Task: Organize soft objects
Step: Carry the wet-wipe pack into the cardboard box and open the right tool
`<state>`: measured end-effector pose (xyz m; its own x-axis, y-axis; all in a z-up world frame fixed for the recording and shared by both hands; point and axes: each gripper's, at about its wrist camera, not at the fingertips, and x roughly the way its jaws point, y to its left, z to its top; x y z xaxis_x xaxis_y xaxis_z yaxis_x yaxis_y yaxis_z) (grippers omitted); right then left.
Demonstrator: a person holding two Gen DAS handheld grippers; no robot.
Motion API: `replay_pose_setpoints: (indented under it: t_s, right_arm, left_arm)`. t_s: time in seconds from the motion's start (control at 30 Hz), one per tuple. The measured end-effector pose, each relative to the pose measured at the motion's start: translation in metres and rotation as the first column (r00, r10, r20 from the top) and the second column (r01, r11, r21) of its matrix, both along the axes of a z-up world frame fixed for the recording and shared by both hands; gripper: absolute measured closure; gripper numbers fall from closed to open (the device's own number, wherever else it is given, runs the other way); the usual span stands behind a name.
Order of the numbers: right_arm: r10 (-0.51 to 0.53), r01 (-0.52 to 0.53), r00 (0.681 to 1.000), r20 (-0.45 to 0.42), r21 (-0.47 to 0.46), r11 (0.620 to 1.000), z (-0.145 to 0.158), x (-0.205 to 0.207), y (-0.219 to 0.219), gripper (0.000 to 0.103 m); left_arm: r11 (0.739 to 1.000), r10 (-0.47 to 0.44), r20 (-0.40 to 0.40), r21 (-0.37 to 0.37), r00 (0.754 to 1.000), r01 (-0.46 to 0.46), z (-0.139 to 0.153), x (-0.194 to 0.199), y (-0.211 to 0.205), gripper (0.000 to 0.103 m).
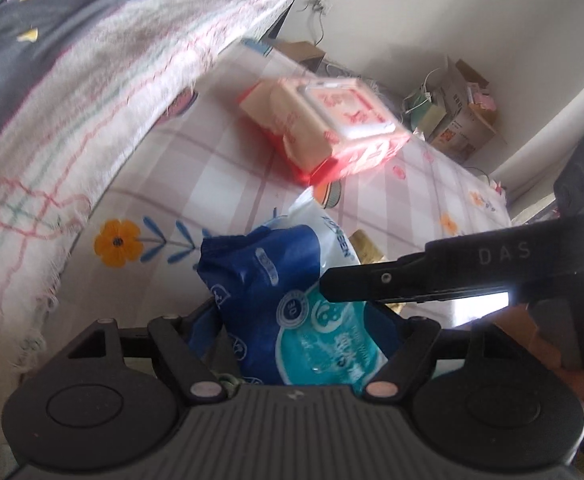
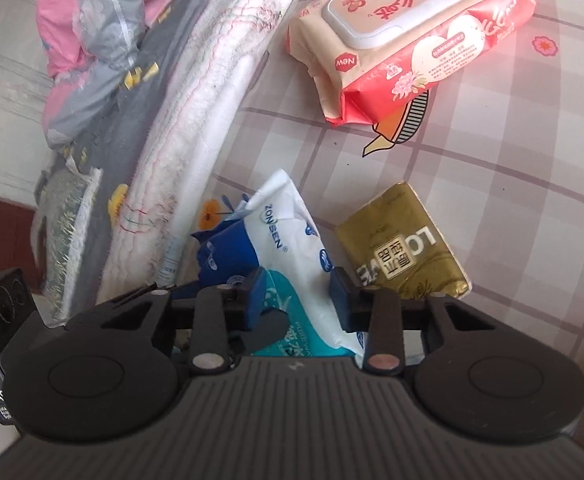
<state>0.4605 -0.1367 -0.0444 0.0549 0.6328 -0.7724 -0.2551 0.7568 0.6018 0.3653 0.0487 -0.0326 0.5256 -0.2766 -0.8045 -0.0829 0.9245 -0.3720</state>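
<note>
Blue-and-white wet-wipe pack (image 2: 292,256), soft, crinkled and printed ZONSEN, lies on the checked bedsheet (image 2: 511,208), its long axis running away from the camera toward the folded quilt (image 2: 196,128). Right gripper (image 2: 297,294) pinches its near end between blue pads. Just right lies a gold tissue packet (image 2: 403,244). Left gripper (image 1: 292,344) straddles the same pack; its fingertips are hidden, so I cannot tell its state. Farther back rests a pink wipes pack (image 2: 411,36).

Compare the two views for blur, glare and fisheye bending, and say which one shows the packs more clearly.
Left wrist view: the red-and-cream wet-wipe pack with the white flip lid is smeared by motion blur and washed out by bright light; straight edges bow strongly. Right wrist view: sharper, print legible on that pack, the blue-and-white tissue pack and the gold tissue pack; glare only at upper right.
</note>
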Motion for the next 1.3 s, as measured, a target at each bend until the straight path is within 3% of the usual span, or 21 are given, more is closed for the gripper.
replay_pose_setpoints:
  t_s: [0.2, 0.47, 0.67, 0.8, 1.03, 1.17, 1.3]
  right_arm:
    - [-0.027, 0.025, 0.998, 0.052, 0.046, 0.999, 0.034, -0.011, -0.011, 0.071]
    - [-0.086, 0.069, 0.984, 0.156, 0.11, 0.991, 0.103, -0.052, -0.045, 0.071]
    - [-0.183, 0.146, 0.951, 0.248, 0.161, 0.976, 0.158, -0.104, -0.108, 0.071]
    - [-0.293, 0.248, 0.916, 0.274, 0.189, 0.95, 0.177, -0.148, -0.171, 0.071]
    - [-0.529, 0.493, 0.822, 0.21, 0.203, 0.846, 0.157, -0.234, -0.296, 0.072]
    - [-0.637, 0.61, 0.76, 0.131, 0.196, 0.768, 0.124, -0.278, -0.355, 0.071]
    - [-0.7, 0.686, 0.713, 0.033, 0.173, 0.707, 0.08, -0.303, -0.392, 0.071]
  left_arm:
    - [1.0, 0.002, 0.068, 0.016, 0.998, -0.004, 0.032, -0.012, -0.006, 0.027]
    - [0.999, -0.028, 0.177, 0.04, 0.984, 0.021, 0.095, -0.047, -0.031, 0.027]
    - [0.994, -0.112, 0.256, 0.03, 0.96, 0.108, 0.139, -0.077, -0.08, 0.027]
    - [0.977, -0.207, 0.274, 0.018, 0.939, 0.211, 0.149, -0.094, -0.133, 0.027]
    - [0.906, -0.412, 0.208, -0.012, 0.887, 0.423, 0.124, -0.117, -0.243, 0.028]
    - [0.855, -0.509, 0.138, -0.026, 0.849, 0.517, 0.094, -0.127, -0.296, 0.028]
    - [0.828, -0.556, 0.036, -0.064, 0.83, 0.557, 0.053, -0.122, -0.328, 0.03]
